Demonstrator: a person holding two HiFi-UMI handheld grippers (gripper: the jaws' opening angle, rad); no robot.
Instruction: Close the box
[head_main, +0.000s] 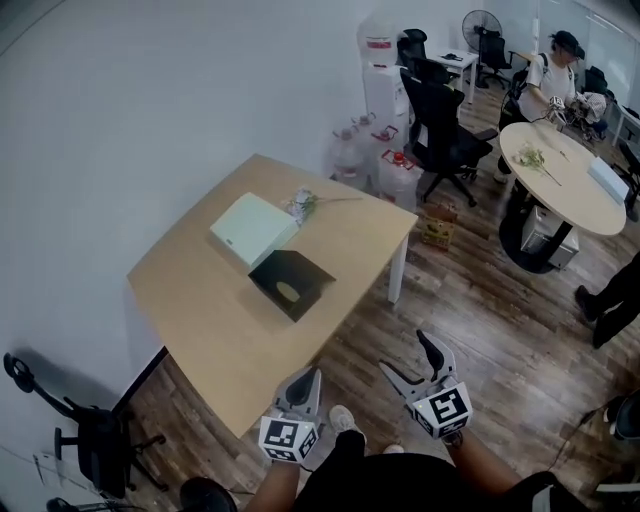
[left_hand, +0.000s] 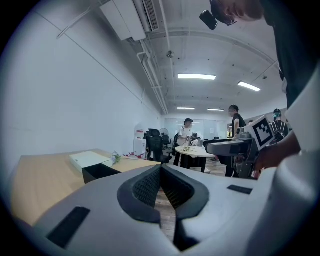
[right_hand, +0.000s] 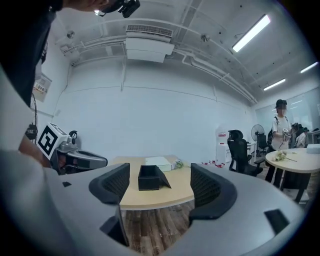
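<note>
The left gripper (head_main: 303, 383) is clenched, its jaws pressed together on nothing. The right gripper (head_main: 412, 358) is released, its jaws spread wide and empty. Both are held over the wooden floor (head_main: 470, 300), just off the near corner of the table (head_main: 200, 310) and well apart from the black box (head_main: 290, 284). That box sits near the middle of the surface, open, with its flap folded out to one side. A white box (head_main: 252, 229) lies just beside it towards the far corner, with a flower sprig (head_main: 304, 204) near the far edge.
</note>
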